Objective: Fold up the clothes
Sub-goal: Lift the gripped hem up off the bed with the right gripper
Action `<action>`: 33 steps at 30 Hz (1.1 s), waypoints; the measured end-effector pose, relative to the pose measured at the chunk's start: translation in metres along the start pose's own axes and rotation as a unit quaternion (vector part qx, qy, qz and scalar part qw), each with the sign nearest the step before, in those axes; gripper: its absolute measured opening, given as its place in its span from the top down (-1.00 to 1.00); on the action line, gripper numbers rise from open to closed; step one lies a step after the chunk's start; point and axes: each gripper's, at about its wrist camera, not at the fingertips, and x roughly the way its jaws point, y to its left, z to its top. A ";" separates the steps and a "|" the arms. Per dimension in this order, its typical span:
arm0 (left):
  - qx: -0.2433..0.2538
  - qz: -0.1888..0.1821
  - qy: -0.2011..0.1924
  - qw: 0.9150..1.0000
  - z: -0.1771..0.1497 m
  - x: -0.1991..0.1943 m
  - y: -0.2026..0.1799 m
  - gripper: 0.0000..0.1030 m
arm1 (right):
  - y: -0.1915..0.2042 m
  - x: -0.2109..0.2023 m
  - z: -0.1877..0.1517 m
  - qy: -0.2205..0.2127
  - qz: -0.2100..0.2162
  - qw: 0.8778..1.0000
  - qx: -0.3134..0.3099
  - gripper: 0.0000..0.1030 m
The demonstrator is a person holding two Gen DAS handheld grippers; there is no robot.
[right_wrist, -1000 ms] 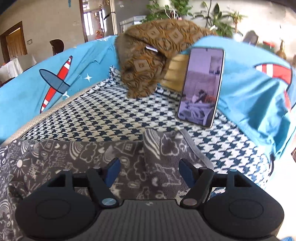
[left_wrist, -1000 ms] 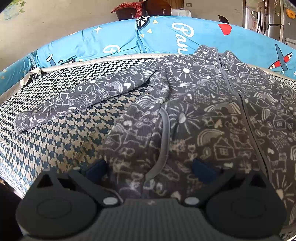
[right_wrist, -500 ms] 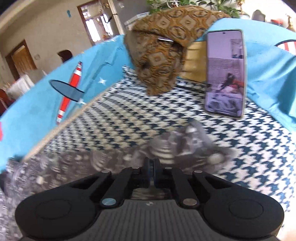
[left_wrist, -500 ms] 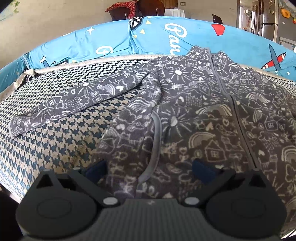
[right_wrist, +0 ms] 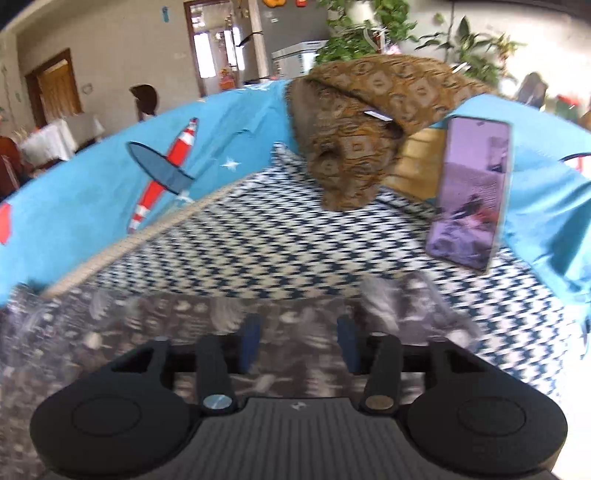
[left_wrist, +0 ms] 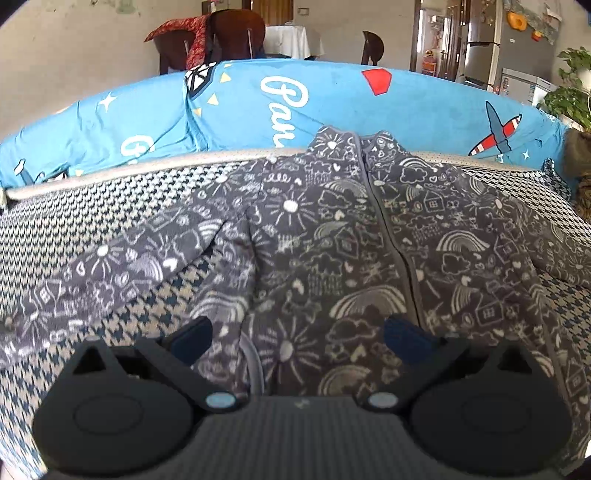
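Observation:
A grey zip-up garment (left_wrist: 332, 251) printed with white doodles lies spread on the houndstooth cover (left_wrist: 74, 229), collar toward the blue backrest. One sleeve (left_wrist: 110, 266) stretches out to the left. My left gripper (left_wrist: 298, 339) is open just above the garment's lower front, left of the zip, with nothing between its fingers. In the right wrist view the other sleeve (right_wrist: 406, 302) lies blurred on the cover. My right gripper (right_wrist: 299, 341) hovers over that sleeve, its blue pads a moderate gap apart and holding nothing.
A phone (right_wrist: 469, 192) leans upright against the blue plane-print cushion (right_wrist: 129, 177) at the right. A brown patterned cloth (right_wrist: 362, 122) hangs over the backrest beside it. Chairs (left_wrist: 229, 33) and a fridge stand behind the couch.
My right gripper closed on the sleeve end half a second ago and has now opened again; the sleeve lies shifted and blurred. The left gripper stayed open and moved right, toward the garment's middle.

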 end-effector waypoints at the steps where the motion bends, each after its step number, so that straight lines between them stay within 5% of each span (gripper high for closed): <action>1: 0.001 -0.001 -0.002 1.000 0.001 0.001 0.000 -1.00 | -0.004 0.001 -0.002 -0.001 -0.011 1.000 -0.009 -0.11; 9: 0.007 -0.009 -0.014 1.000 0.007 0.005 -0.004 -1.00 | -0.023 0.034 -0.014 0.027 -0.027 0.999 -0.019 -0.16; 13: 0.009 -0.013 -0.019 1.000 0.010 0.007 -0.005 -1.00 | -0.026 0.036 -0.010 0.015 -0.035 0.999 0.008 0.62; 17: 0.004 -0.010 -0.015 1.000 0.012 0.010 -0.002 -1.00 | -0.029 0.035 0.000 0.015 -0.011 0.998 0.059 0.78; 26: 0.023 0.019 -0.031 0.999 0.033 0.019 0.004 -1.00 | 0.032 0.005 0.020 -0.023 0.143 0.986 0.078 0.81; 33: 0.007 0.016 -0.012 1.000 0.048 0.040 0.008 -1.00 | 0.118 -0.027 0.018 -0.043 0.280 0.959 0.020 0.81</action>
